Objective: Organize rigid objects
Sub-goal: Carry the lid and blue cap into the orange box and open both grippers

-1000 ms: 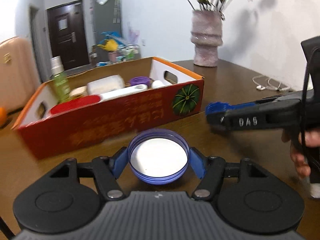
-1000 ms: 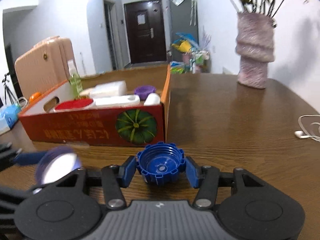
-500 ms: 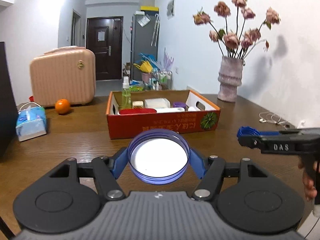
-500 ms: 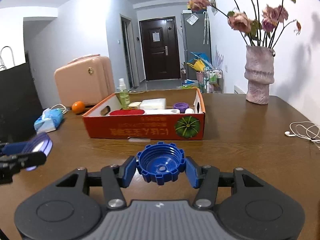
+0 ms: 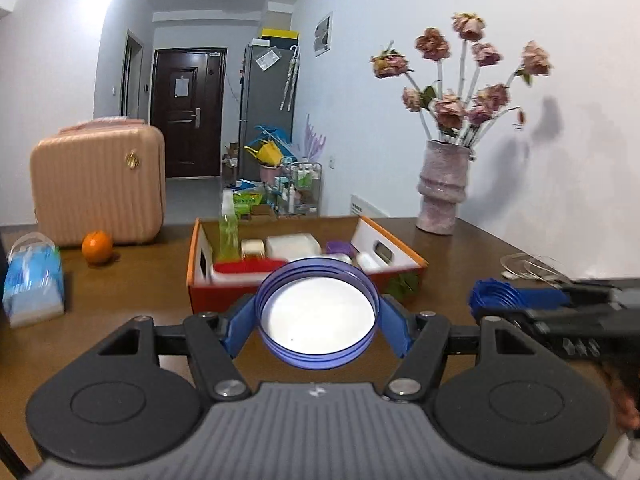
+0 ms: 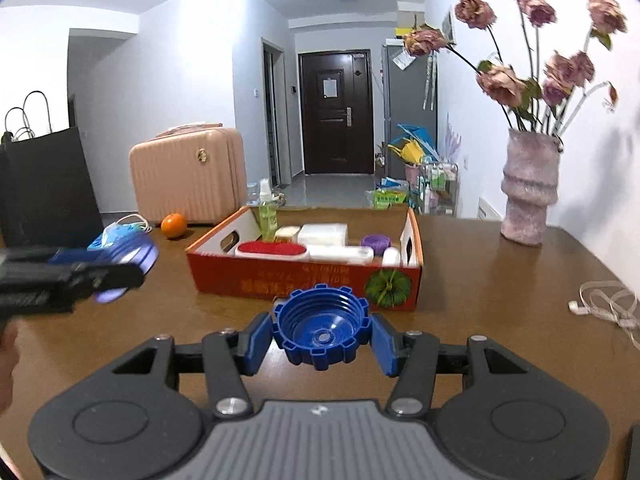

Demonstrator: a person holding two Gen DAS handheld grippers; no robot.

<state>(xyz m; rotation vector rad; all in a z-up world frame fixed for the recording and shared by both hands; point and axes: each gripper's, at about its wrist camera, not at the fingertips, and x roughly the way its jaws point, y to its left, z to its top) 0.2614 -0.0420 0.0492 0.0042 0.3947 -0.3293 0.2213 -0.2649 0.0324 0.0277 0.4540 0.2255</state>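
Left wrist, claw (image 5: 317, 326) gripping purple lid (image 5: 317, 318)

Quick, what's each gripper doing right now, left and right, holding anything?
Left gripper: shut on the purple lid, its white inside facing up.
Right gripper: shut on the blue ridged cap, its open side up.

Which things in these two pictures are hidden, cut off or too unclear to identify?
- Left wrist view: the purple lid held in the left gripper covers the box's front wall, so its print is unreadable.
- Left wrist view: the right gripper runs off the right edge; its blue cap shows edge-on only.
- Right wrist view: the left gripper is blurred.
- Both views: the box's white items are too small to identify.
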